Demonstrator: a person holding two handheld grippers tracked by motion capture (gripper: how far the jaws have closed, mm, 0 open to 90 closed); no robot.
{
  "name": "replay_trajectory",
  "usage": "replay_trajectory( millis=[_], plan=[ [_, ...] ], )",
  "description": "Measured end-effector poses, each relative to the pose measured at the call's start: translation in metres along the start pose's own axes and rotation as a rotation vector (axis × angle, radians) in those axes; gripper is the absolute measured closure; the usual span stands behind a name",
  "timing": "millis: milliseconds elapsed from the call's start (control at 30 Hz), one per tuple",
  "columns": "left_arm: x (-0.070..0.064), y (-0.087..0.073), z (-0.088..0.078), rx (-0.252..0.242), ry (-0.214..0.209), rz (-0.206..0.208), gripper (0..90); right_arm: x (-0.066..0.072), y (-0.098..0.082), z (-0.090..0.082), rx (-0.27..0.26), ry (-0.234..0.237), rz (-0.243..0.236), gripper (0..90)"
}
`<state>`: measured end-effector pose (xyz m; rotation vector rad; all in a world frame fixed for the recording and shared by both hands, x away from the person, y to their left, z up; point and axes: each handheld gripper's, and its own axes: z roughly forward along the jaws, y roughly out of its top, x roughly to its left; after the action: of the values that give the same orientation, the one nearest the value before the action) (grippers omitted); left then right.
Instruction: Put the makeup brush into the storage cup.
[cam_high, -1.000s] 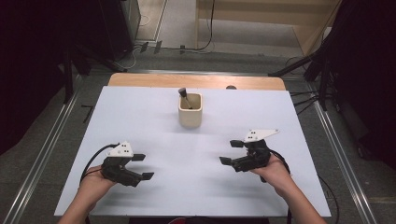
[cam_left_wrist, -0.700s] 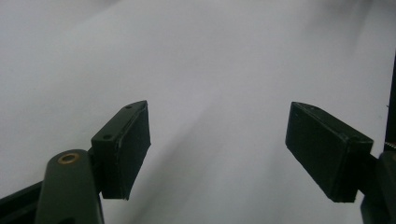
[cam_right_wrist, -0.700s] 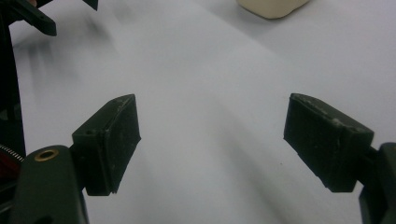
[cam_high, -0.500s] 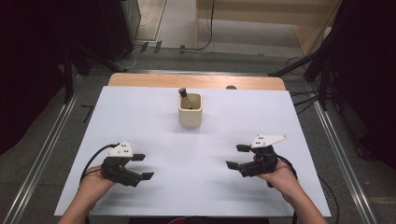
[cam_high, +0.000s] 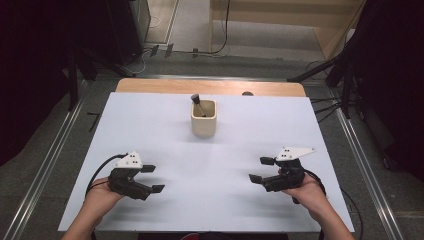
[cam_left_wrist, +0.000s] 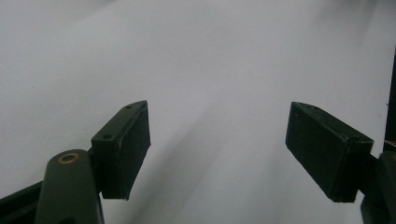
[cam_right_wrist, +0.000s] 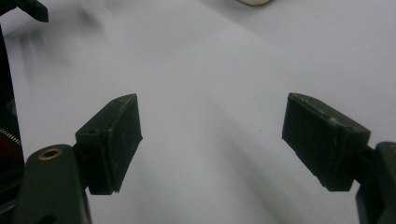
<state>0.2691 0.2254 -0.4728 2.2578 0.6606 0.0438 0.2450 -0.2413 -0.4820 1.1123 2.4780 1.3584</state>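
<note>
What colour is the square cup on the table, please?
Cream or beige cup, clearest in the high view.

- In my high view, the dark tool (cam_high: 196, 103) stands in the beige cup (cam_high: 204, 125); its lower end is hidden inside, too small to identify.
- In my right gripper view, the cup (cam_right_wrist: 254, 2) is cut off by the top edge, only a sliver left.
- A small dark thing (cam_high: 247, 93) at the table's (cam_high: 150, 130) far edge: can't tell what.
- My forearms run off the bottom edge.

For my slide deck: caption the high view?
Both open tools, left and right, rest near the white table's front; cup beyond.
</note>
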Motion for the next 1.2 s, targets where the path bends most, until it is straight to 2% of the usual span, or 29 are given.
replay_trajectory(
  millis=[300,567,767,933,1200],
  plan=[
    [0.000,0.000,0.000,-0.001,-0.001,0.001,22.6,-0.003,-0.007,-0.004,0.024,-0.003,-0.010,21.4],
    [0.000,0.000,0.001,0.001,-0.006,0.004,22.7,-0.008,-0.012,-0.004,0.056,0.006,-0.056,21.4],
    [0.000,0.001,0.002,0.004,-0.008,0.006,22.7,-0.012,-0.010,-0.003,0.048,0.017,-0.040,21.4],
    [-0.001,0.001,0.003,0.010,-0.013,0.015,22.7,-0.015,-0.012,0.001,0.067,0.013,-0.038,21.4],
    [-0.001,0.001,0.004,0.014,-0.014,0.016,22.7,-0.013,-0.011,0.003,0.071,0.021,-0.033,21.5]
  ],
)
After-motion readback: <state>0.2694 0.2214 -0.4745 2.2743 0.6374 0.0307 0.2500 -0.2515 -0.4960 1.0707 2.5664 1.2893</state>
